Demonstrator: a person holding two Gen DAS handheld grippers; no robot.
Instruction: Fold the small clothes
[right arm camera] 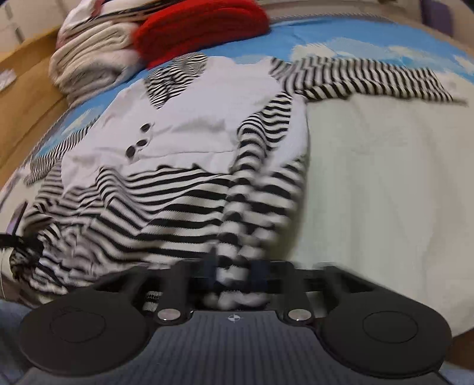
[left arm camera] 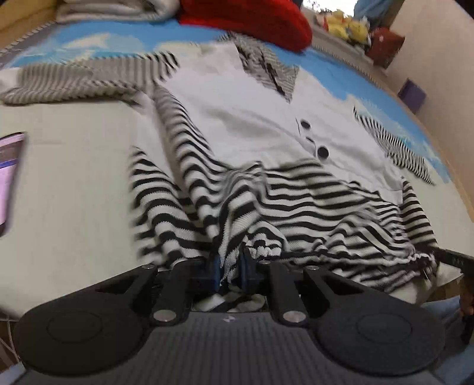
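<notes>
A small garment (left arm camera: pixel 251 124) with a plain white front, dark buttons and black-and-white striped sleeves and hem lies spread on the bed. It also shows in the right wrist view (right arm camera: pixel 189 118). My left gripper (left arm camera: pixel 231 266) is shut on a bunch of the striped hem (left arm camera: pixel 231 237). My right gripper (right arm camera: pixel 234 269) is shut on the striped hem (right arm camera: pixel 237 231) at the other bottom corner. The hem is bunched and lifted between both grippers. The right gripper's tip (left arm camera: pixel 453 260) shows at the right edge of the left wrist view.
The bed has a cream sheet (right arm camera: pixel 385 177) and a blue cloud-print cover (left arm camera: pixel 97 44). A red garment (left arm camera: pixel 251 17) and folded pale clothes (right arm camera: pixel 89 65) lie at the far side. A phone-like screen (left arm camera: pixel 9 177) lies at the left. Soft toys (left arm camera: pixel 346 23) sit beyond.
</notes>
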